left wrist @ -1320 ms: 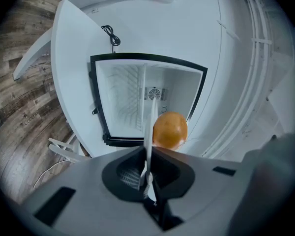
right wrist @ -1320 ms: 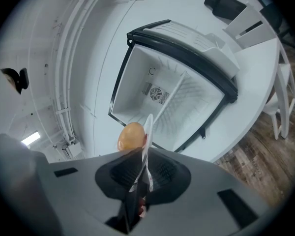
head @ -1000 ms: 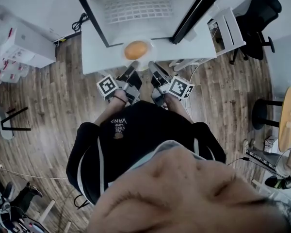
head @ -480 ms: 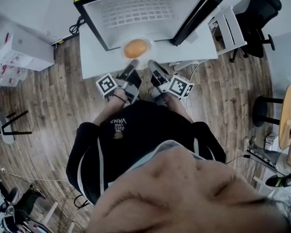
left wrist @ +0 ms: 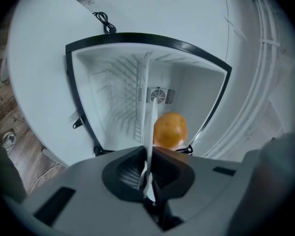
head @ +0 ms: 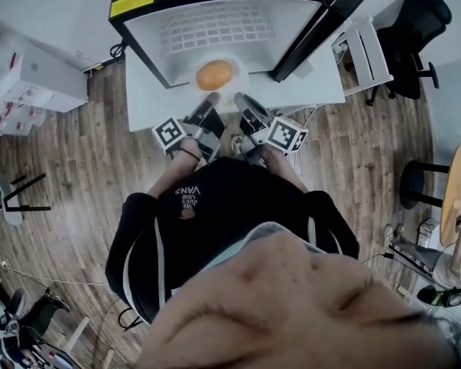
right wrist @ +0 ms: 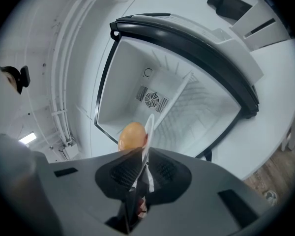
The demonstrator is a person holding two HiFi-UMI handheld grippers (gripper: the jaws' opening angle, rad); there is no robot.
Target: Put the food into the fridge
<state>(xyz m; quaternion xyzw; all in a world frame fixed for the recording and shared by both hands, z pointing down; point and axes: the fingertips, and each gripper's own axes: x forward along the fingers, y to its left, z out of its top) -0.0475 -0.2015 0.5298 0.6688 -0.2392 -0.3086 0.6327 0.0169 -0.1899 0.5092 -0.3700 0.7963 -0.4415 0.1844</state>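
Observation:
A round orange-brown food item [head: 215, 74] lies on a white plate [head: 234, 66], held at the mouth of the open black fridge [head: 223, 21]. My left gripper [head: 212, 98] is shut on the plate's near rim, and my right gripper [head: 240, 100] is shut on the rim beside it. In the left gripper view the plate [left wrist: 148, 127] shows edge-on between the jaws of the left gripper [left wrist: 148, 168], with the food [left wrist: 170, 130] just to its right. In the right gripper view the right gripper [right wrist: 143, 163] clamps the plate [right wrist: 149, 127], and the food [right wrist: 132, 135] sits to its left.
The fridge stands on a white table [head: 150, 91], its door [head: 334, 18] swung open to the right. Inside are a wire shelf [left wrist: 123, 90] and a rear fan [left wrist: 158, 96]. A black office chair [head: 411, 21] and white boxes [head: 31, 68] flank the table.
Both grippers have carried the plate with the food forward; it has gone from the table in front of the fridge to the fridge's opening. The grips have not changed.

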